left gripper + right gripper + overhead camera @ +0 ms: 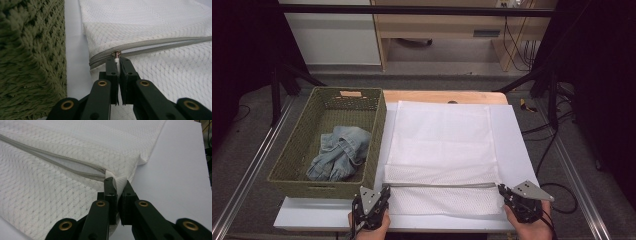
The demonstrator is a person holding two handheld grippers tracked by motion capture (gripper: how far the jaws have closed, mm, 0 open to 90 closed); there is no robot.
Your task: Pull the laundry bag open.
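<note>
Gripping: left gripper (117,58) clenched on small brass zipper pull (116,53) of white mesh laundry bag (439,145).
Anchoring: right gripper (116,182) pinches white fabric tab (119,183), keeping grey zipper (439,185) taut.

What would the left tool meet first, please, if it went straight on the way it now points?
The left tool, shut on the zipper pull, already touches the mesh bag; going on, it would push over the zipper into the bag's far panel, probably.

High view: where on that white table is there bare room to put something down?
A bare strip of the white table runs right of the white mesh laundry bag, and a narrower one along the near edge. The left is crowded by the green woven basket.
</note>
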